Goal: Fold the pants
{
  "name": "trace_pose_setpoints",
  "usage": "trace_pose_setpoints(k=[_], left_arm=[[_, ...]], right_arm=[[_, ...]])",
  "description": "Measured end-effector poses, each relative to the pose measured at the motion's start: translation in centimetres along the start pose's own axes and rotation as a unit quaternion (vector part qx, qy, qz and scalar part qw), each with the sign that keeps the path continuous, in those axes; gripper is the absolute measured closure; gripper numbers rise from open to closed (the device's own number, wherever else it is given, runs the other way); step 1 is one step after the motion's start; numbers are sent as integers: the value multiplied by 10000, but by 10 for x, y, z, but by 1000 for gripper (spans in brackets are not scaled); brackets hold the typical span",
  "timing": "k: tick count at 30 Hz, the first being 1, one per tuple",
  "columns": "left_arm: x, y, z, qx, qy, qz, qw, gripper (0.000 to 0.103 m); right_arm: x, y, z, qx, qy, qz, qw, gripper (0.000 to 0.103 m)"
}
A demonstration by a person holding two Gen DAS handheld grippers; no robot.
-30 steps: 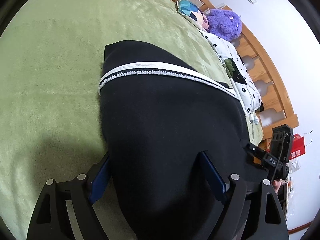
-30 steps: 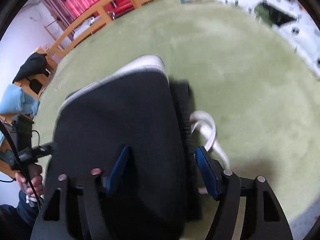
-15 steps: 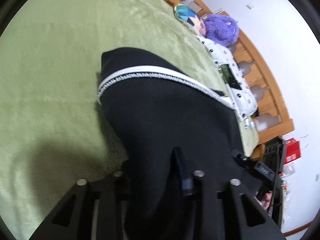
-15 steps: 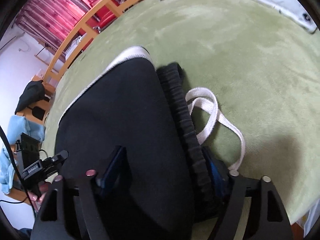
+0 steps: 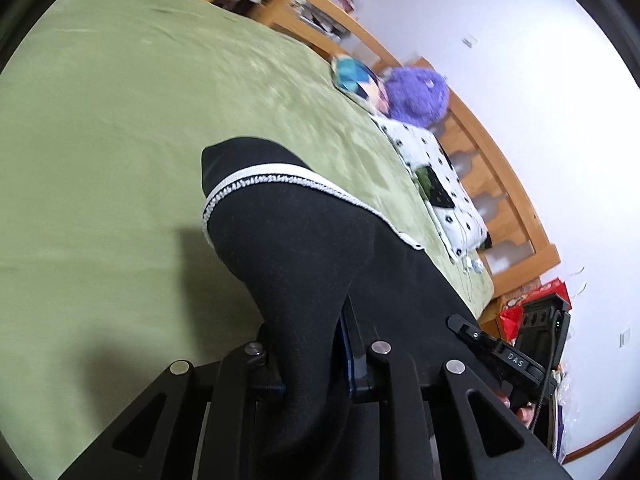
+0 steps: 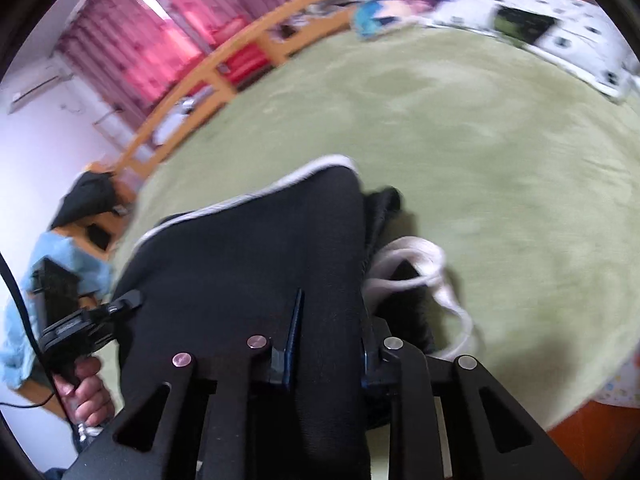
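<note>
Black pants [image 5: 312, 240] with a white side stripe [image 5: 272, 178] lie on a green bed cover [image 5: 120, 120]. My left gripper [image 5: 308, 344] is shut on the near edge of the pants, and the cloth rises to it off the bed. In the right wrist view the pants [image 6: 248, 260] show the ribbed waistband and a white drawstring [image 6: 420, 264] on the right. My right gripper [image 6: 328, 340] is shut on the pants near the waistband. Each gripper shows in the other's view: the right one [image 5: 504, 356] and the left one [image 6: 84, 324].
A purple plush toy [image 5: 416, 96], a colourful cushion [image 5: 356, 80] and a white spotted pillow [image 5: 436, 184] lie along the wooden bed rail [image 5: 500, 184]. Red curtains [image 6: 168, 40] and a blue cloth [image 6: 60, 256] show in the right wrist view.
Both grippers went from open around the near edge of the pants to shut on it. Both have since lifted, raising the cloth off the bed.
</note>
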State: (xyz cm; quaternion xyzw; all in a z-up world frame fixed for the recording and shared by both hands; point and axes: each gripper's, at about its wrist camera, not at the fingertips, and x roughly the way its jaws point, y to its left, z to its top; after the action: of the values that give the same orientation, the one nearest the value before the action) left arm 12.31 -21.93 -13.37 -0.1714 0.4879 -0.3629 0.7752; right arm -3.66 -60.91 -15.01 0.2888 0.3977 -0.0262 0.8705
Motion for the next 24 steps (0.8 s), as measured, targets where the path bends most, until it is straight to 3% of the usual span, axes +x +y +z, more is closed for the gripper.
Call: trace_pose_setpoints(k=[8, 12, 13, 15, 16, 18, 20, 22, 24], left_arm=[[-120, 110, 17, -224, -377, 844, 9955, 85], [-140, 174, 11, -640, -215, 1063, 9920, 83], [-134, 191, 8, -754, -65, 1115, 9909, 77], [-117, 221, -4, -1016, 373, 1308, 9855, 64], [-115, 224, -11, -904, 411, 1441, 9846, 54], [-126, 211, -23, -379, 187, 1857, 9817, 45], [-142, 194, -34, 4, 16, 2031, 9791, 41], [-160, 176, -46, 159, -267, 2041, 9785, 41], [-169, 154, -58, 235, -502, 1833, 9815, 41]], right_arm=[[82, 149, -37, -453, 381, 708, 9957, 82], [128, 210, -63, -688, 656, 854, 9918, 81], [140, 218, -69, -745, 738, 784, 9914, 79], [156, 227, -84, -896, 822, 454, 9915, 58], [160, 229, -87, -1011, 859, 271, 9908, 57], [154, 229, -90, -1216, 952, 61, 9880, 57], [130, 228, -92, -1403, 778, -244, 9867, 59], [94, 239, -96, -1836, 336, -526, 9810, 59], [66, 253, -103, -2078, -21, -472, 9770, 59]])
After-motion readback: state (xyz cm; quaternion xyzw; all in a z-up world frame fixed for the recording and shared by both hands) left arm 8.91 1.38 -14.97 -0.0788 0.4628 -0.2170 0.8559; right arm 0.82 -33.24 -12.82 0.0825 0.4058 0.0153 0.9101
